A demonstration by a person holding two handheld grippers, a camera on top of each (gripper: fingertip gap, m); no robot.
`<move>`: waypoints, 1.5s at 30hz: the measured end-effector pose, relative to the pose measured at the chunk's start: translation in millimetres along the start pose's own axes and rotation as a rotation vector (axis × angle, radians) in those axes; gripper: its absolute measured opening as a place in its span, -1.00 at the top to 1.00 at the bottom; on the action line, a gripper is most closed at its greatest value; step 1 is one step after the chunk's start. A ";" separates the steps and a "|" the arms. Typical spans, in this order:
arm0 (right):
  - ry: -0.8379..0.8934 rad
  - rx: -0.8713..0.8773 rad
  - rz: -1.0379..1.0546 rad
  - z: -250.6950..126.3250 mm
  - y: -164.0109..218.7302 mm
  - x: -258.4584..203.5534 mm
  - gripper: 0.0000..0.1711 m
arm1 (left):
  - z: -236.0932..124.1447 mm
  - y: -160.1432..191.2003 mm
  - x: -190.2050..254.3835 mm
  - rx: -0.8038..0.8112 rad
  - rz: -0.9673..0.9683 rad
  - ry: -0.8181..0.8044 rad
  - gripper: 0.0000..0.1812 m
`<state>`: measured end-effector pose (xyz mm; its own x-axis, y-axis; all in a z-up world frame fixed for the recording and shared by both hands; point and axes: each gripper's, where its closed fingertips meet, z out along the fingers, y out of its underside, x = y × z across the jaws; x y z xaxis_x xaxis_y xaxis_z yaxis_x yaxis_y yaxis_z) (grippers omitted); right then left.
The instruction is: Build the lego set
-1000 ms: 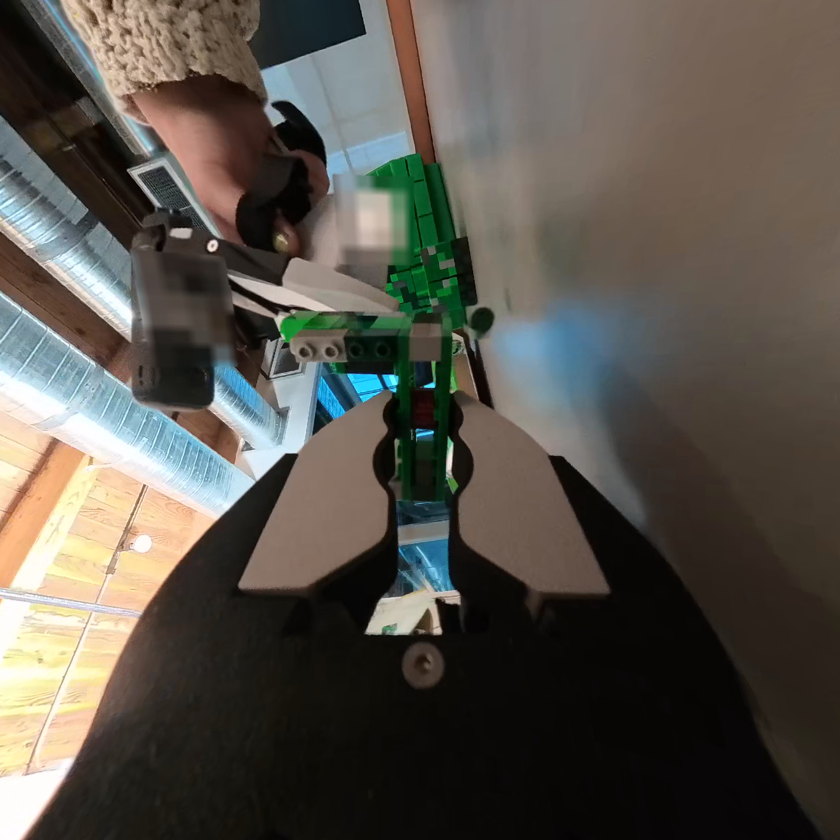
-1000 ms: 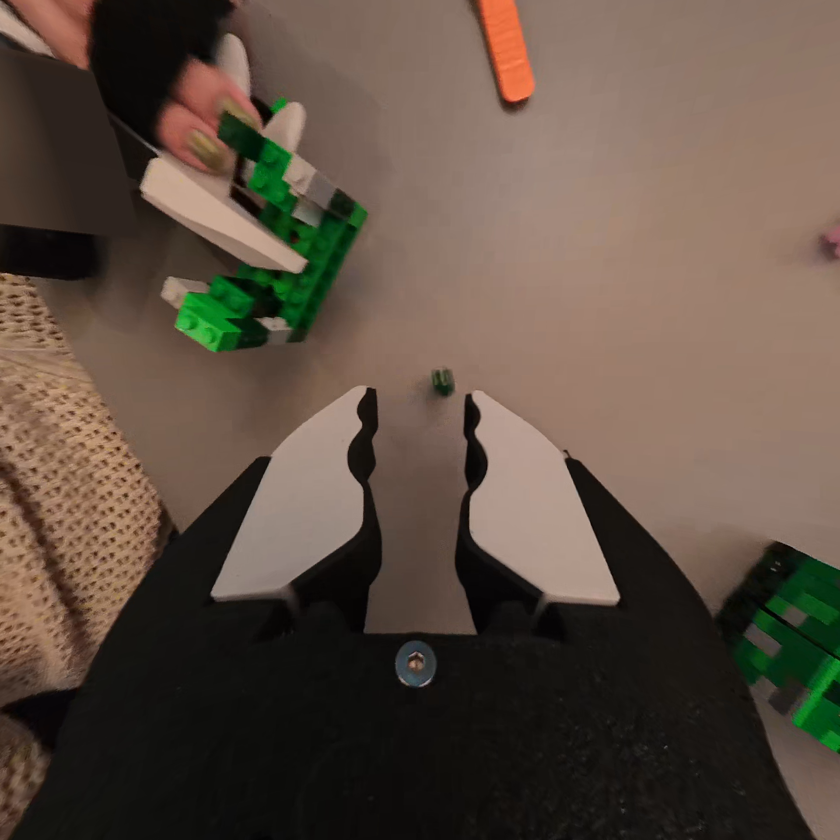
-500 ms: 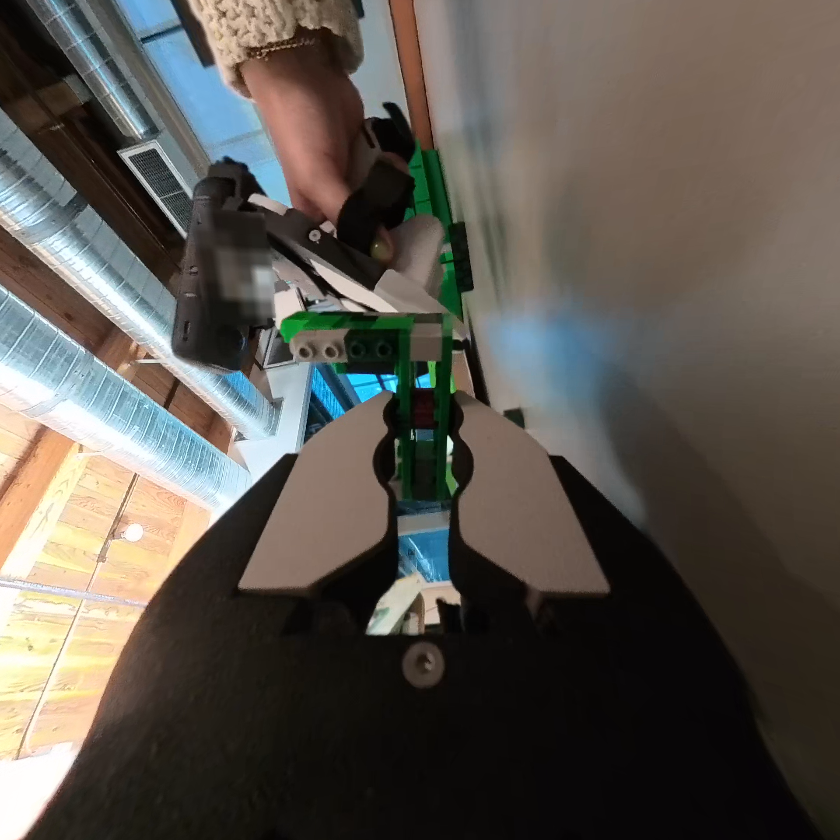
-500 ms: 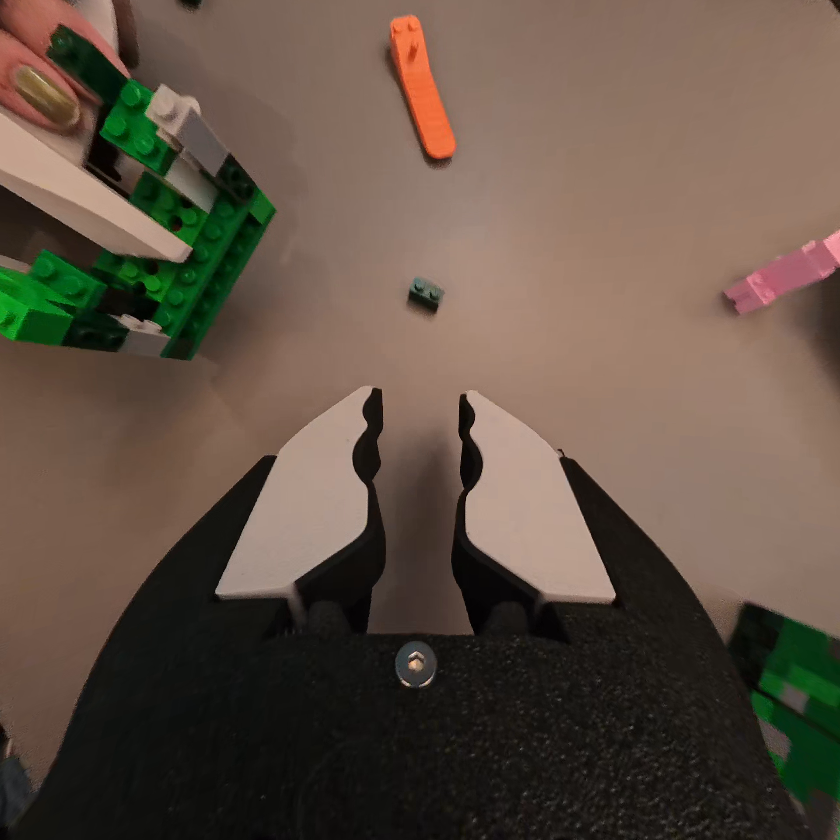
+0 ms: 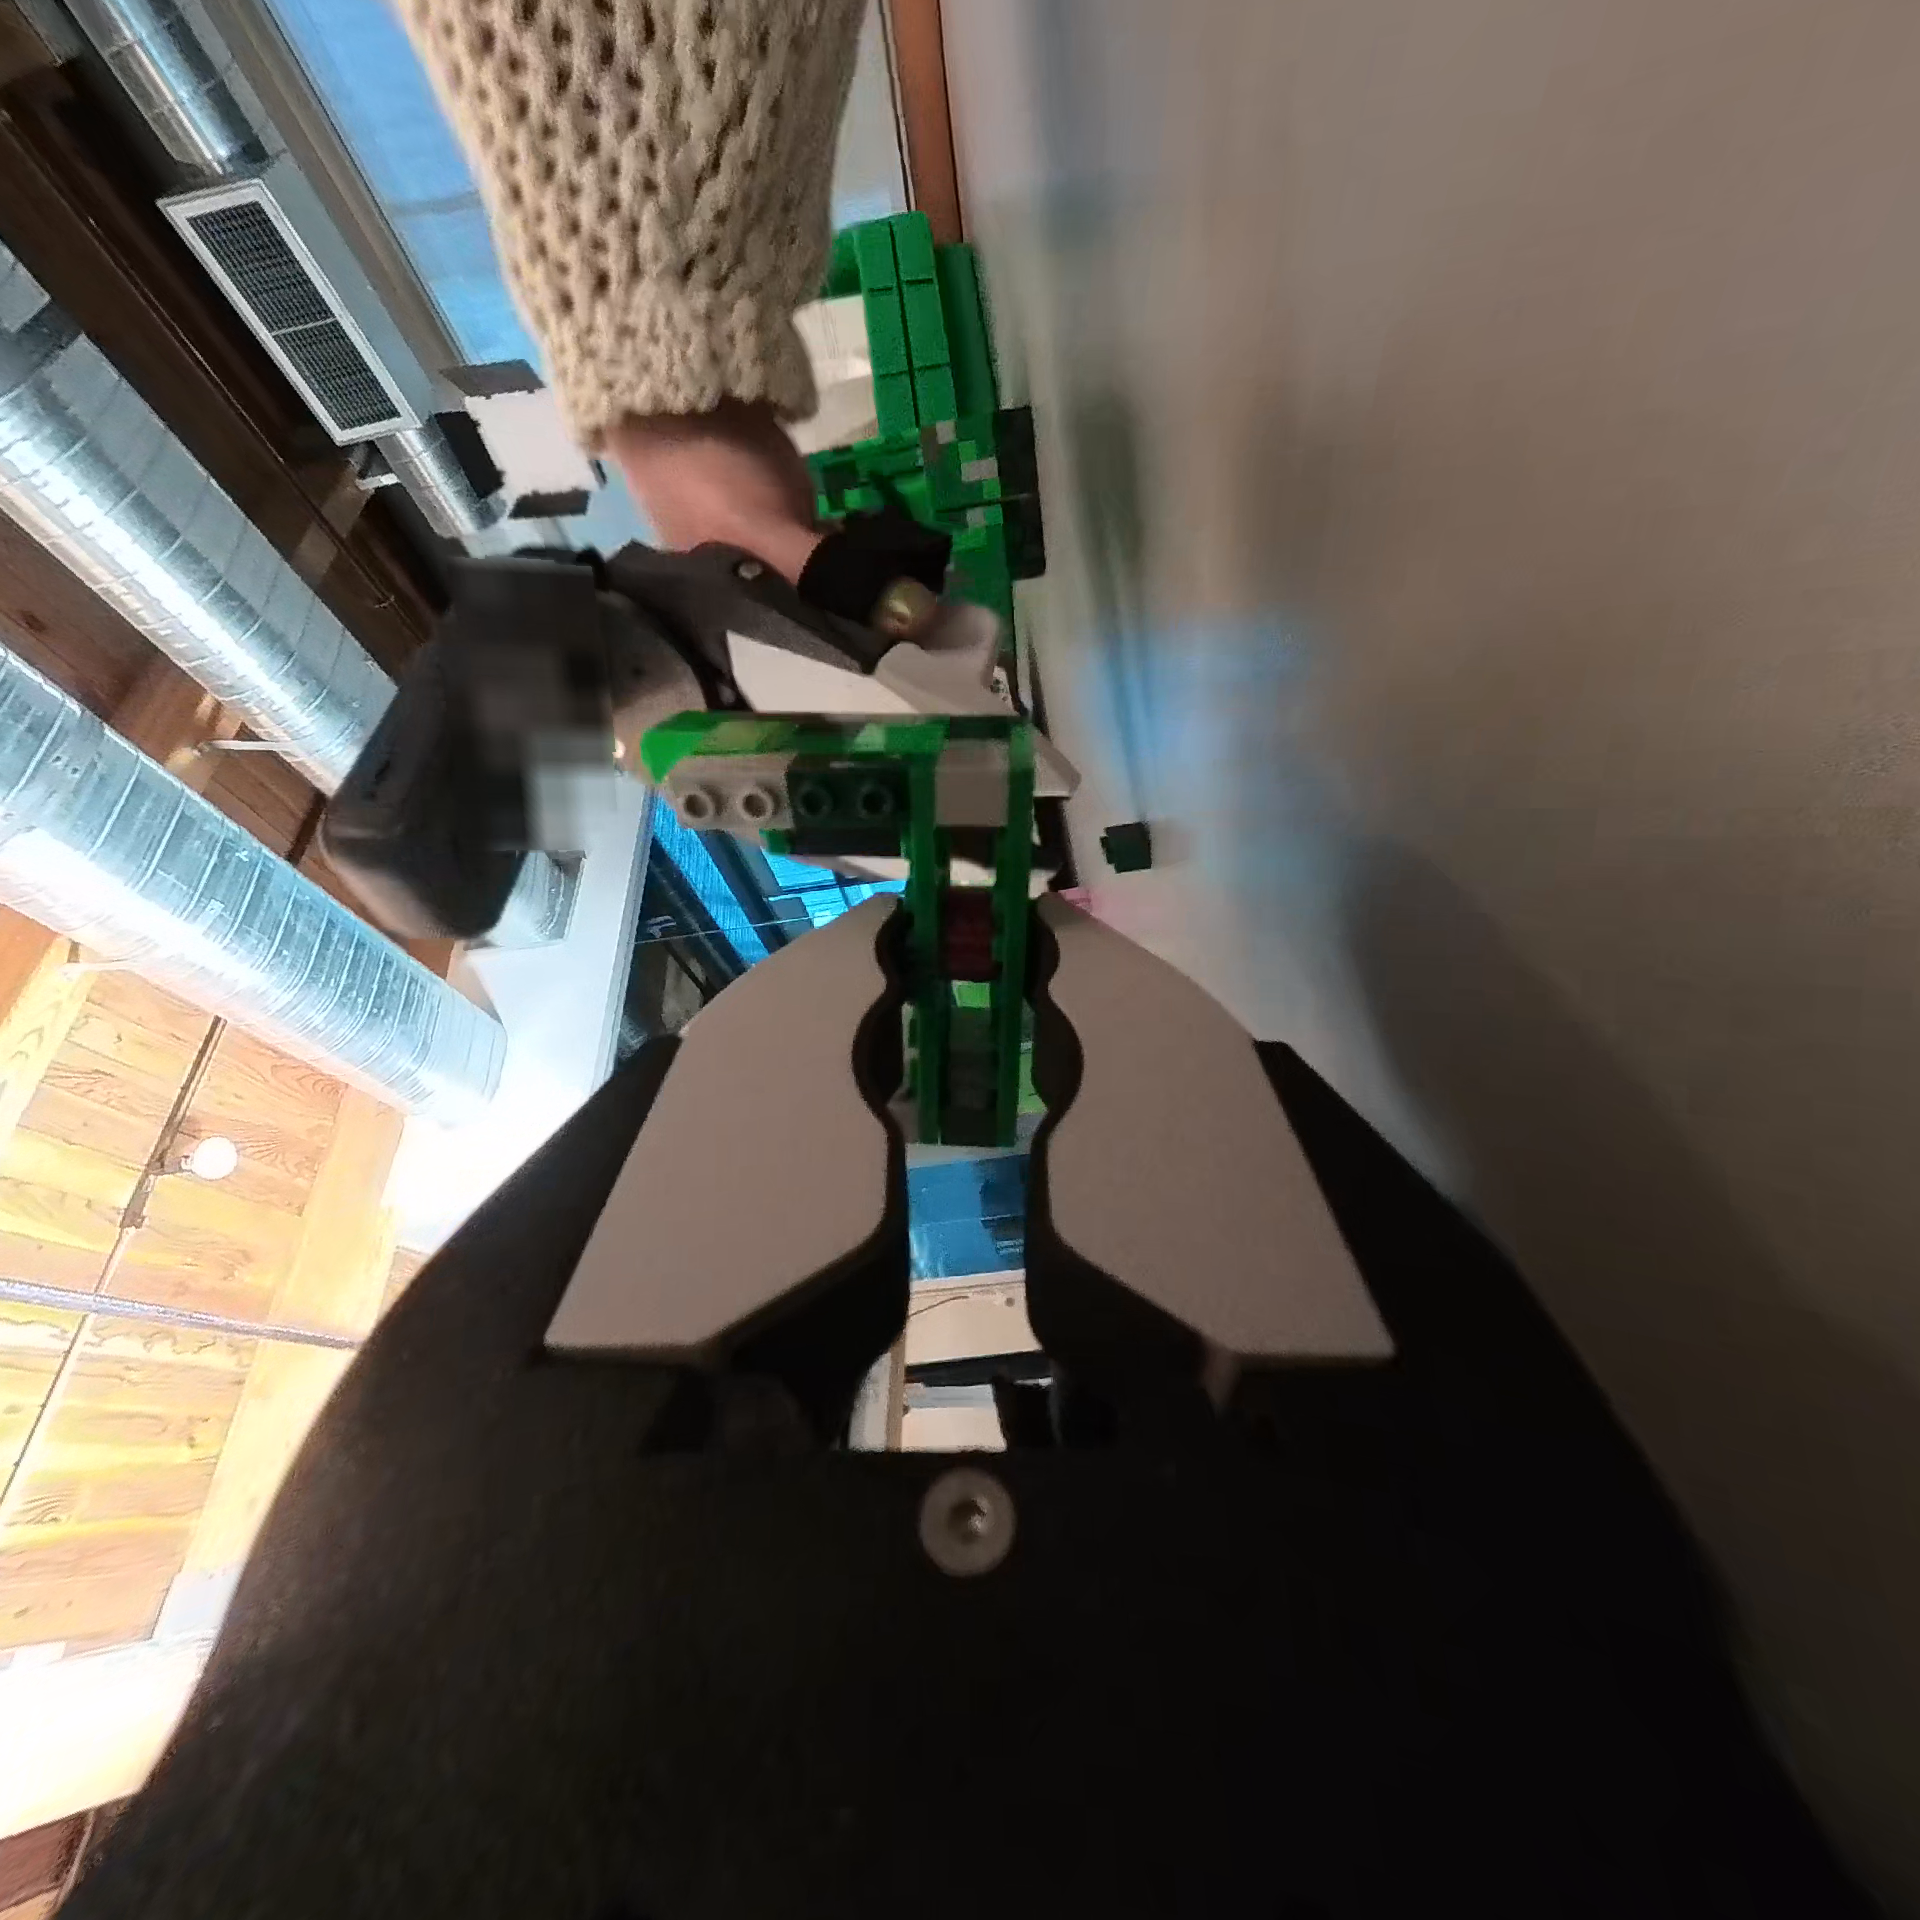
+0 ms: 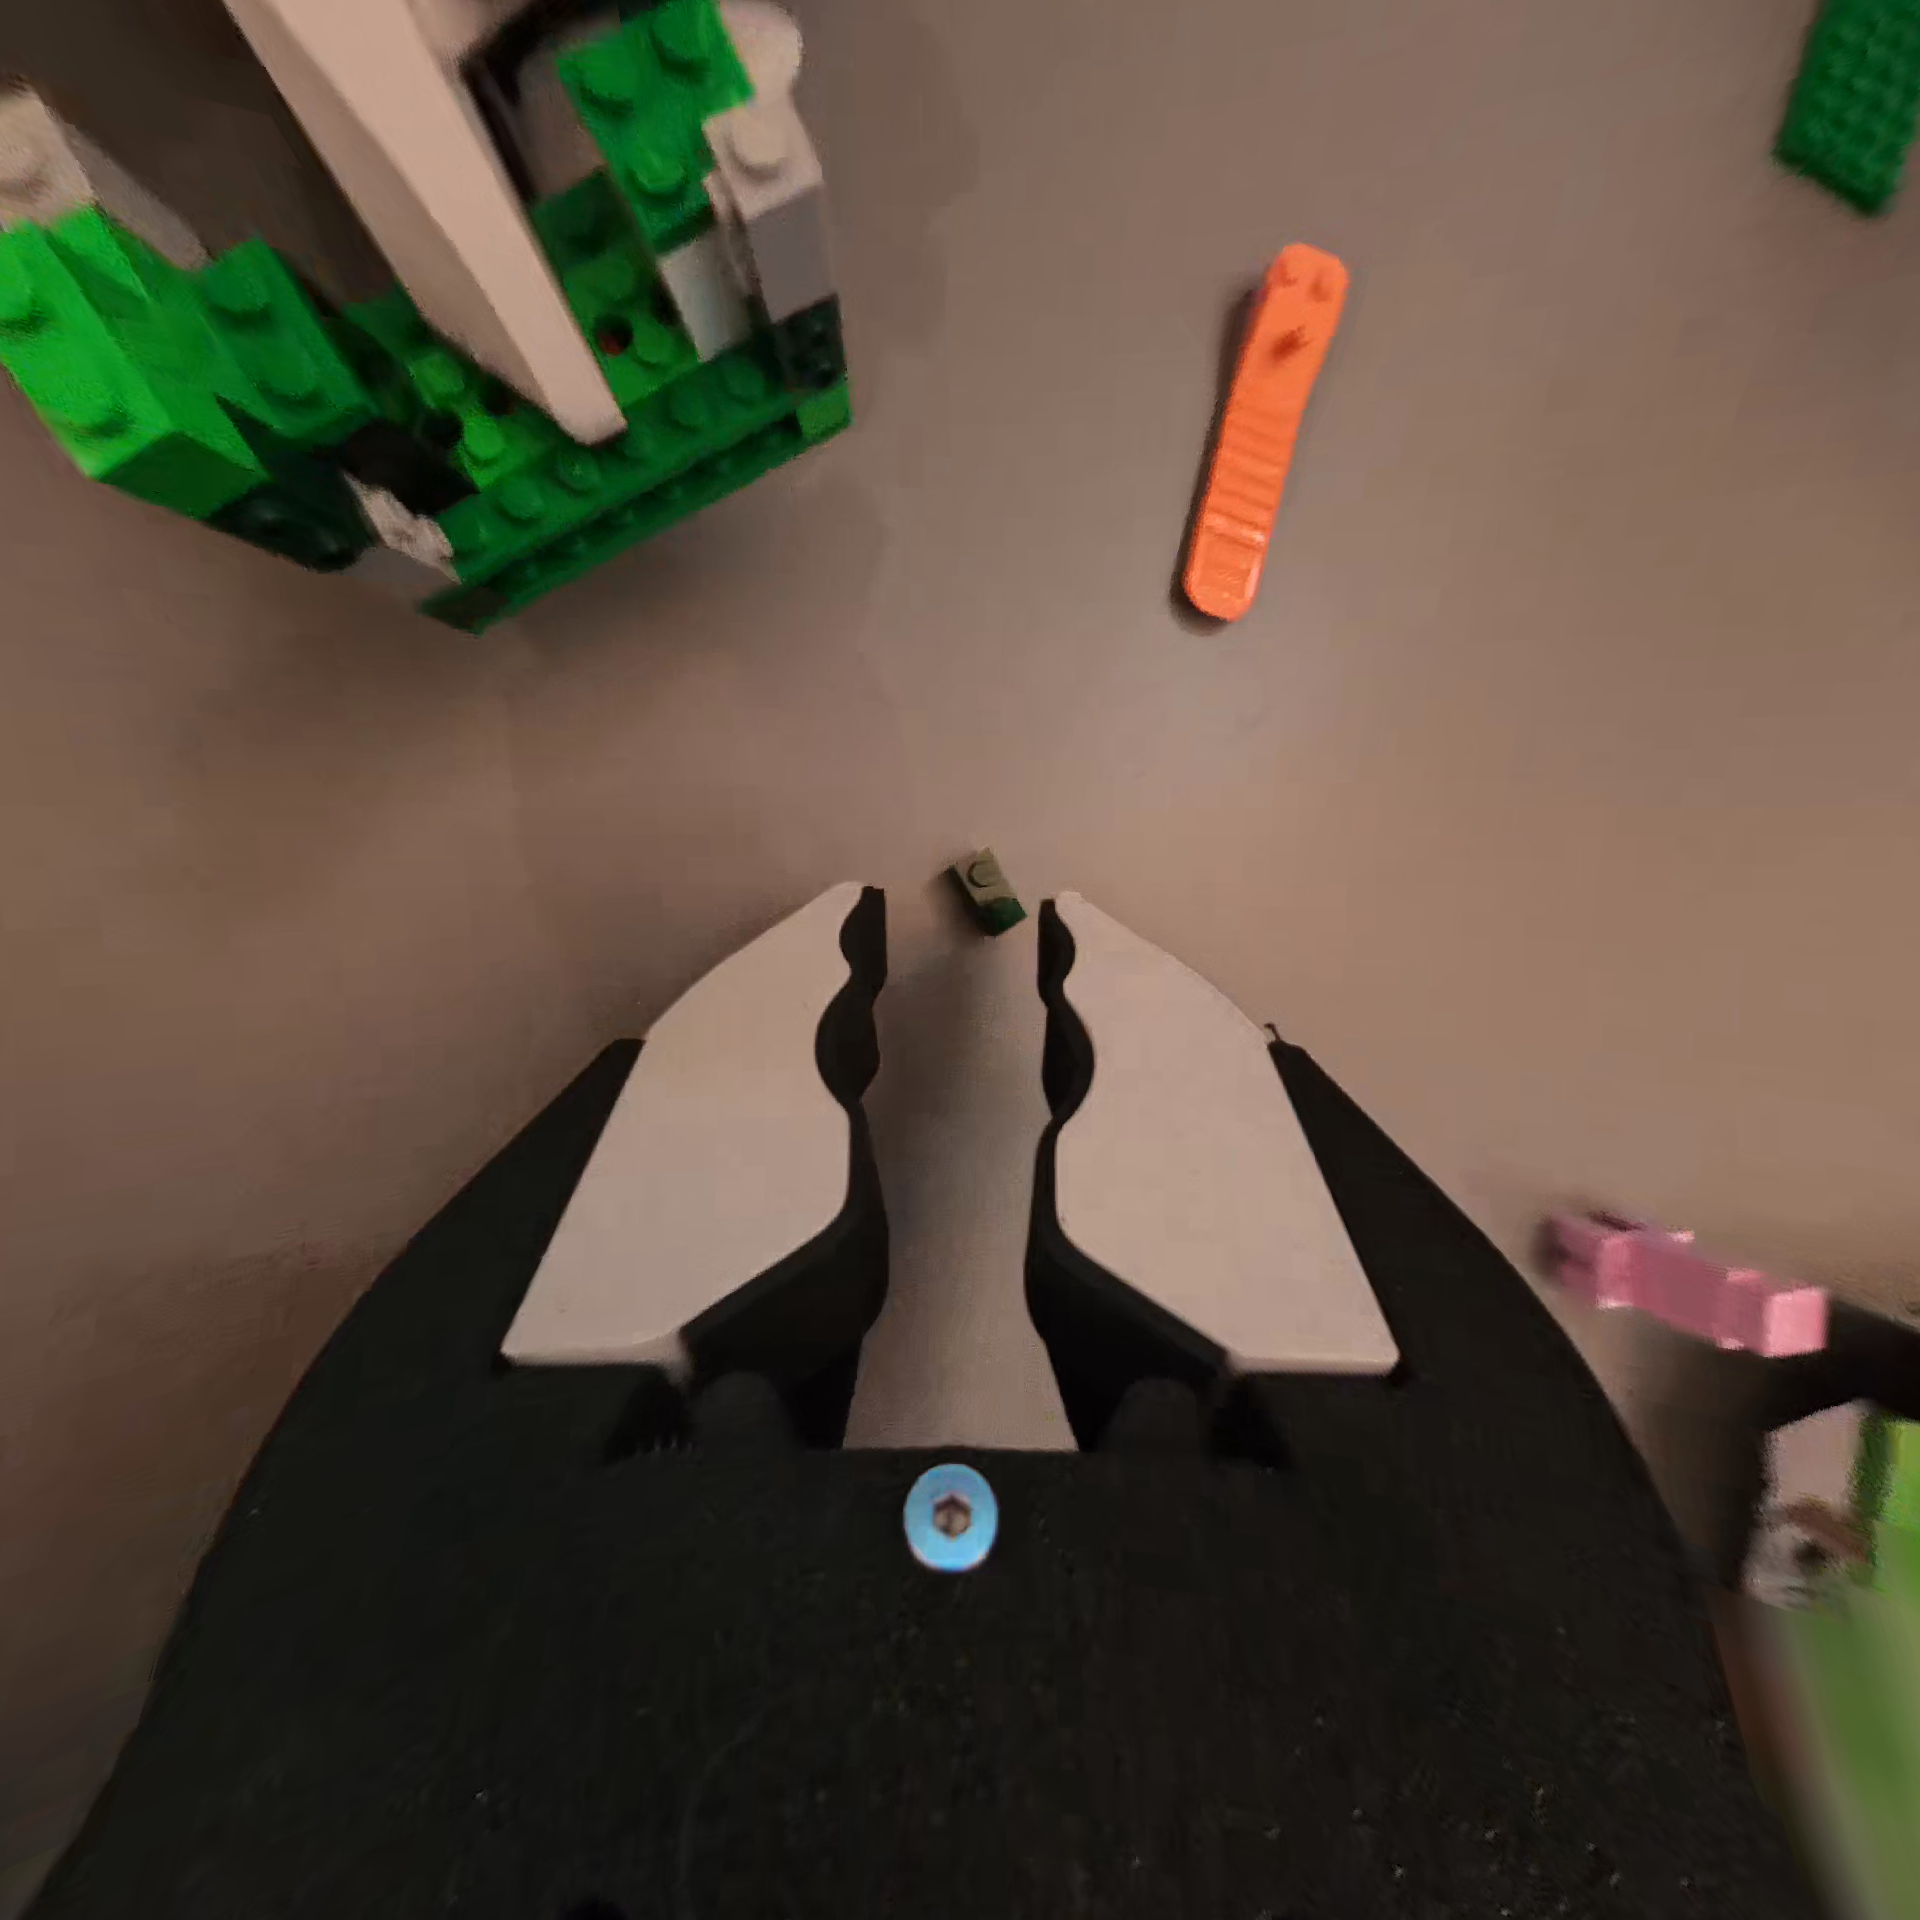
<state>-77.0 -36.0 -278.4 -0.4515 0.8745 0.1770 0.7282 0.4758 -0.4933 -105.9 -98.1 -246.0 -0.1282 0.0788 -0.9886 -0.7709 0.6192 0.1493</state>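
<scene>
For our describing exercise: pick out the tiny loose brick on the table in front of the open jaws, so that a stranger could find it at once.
Start from the plain grey tabletop in the right wrist view and find the right gripper with its white jaws apart. Just past their tips lies a tiny dark green lego brick, alone on the bare surface. Unlike the long orange plastic separator tool farther off, it is small, dark and stubby.

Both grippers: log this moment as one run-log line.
left gripper: shut on green lego assembly | right gripper: open over small dark green brick | table: orange separator
</scene>
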 end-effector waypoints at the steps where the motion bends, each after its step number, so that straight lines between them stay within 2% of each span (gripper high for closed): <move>1: -0.013 -0.055 -0.045 1.2 1.8 1.7 0.69 | 0.1 -0.4 0.3 0.002 -0.001 0.002 0.79; 4: -0.045 -0.181 -0.131 3.2 4.6 6.0 0.70 | 0.3 -1.5 0.7 0.005 -0.004 0.005 0.79; 13: -0.108 -0.297 -0.197 16.8 9.1 3.1 0.72 | 0.9 -4.1 1.5 0.008 -0.009 0.010 0.79; 14: -0.112 -0.285 -0.191 17.9 6.7 3.0 0.86 | 1.0 -4.2 1.7 0.007 -0.011 0.011 0.79; 16: -0.080 -0.272 -0.182 16.9 3.4 7.7 0.90 | 1.5 -4.2 2.7 0.003 -0.023 0.021 0.79; 18: -0.067 -0.224 -0.116 5.9 -5.5 8.1 0.91 | 2.3 -3.7 4.6 -0.004 -0.035 0.039 0.79; 20: -0.064 -0.102 -0.030 -14.3 -25.7 5.0 0.91 | 4.3 -3.2 7.9 -0.020 -0.051 0.075 0.79; 23: -0.141 0.112 0.036 -50.3 -62.6 -14.9 0.91 | 7.0 -0.3 12.6 -0.051 -0.109 0.140 0.78; 25: -0.189 0.179 0.017 -65.2 -79.3 -31.8 0.91 | 6.9 0.0 14.5 -0.046 -0.171 0.177 0.79; 28: -0.190 0.107 -0.057 -62.8 -82.3 -48.0 0.91 | 6.6 1.1 17.1 -0.045 -0.221 0.215 0.79; 34: -0.189 -0.047 -0.133 -44.5 -78.4 -58.1 0.91 | 6.9 -2.8 18.6 -0.047 -0.142 0.213 0.79; 45: -0.221 -0.142 -0.139 -35.2 -73.8 -63.0 0.91 | 7.6 -3.8 18.9 -0.045 -0.136 0.216 0.79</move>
<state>-84.1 -122.9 -223.2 -0.6419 0.7659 0.0365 0.7094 0.6114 -0.3506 -100.7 -93.1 -265.3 -0.1474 -0.1745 -0.9735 -0.8164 0.5771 0.0202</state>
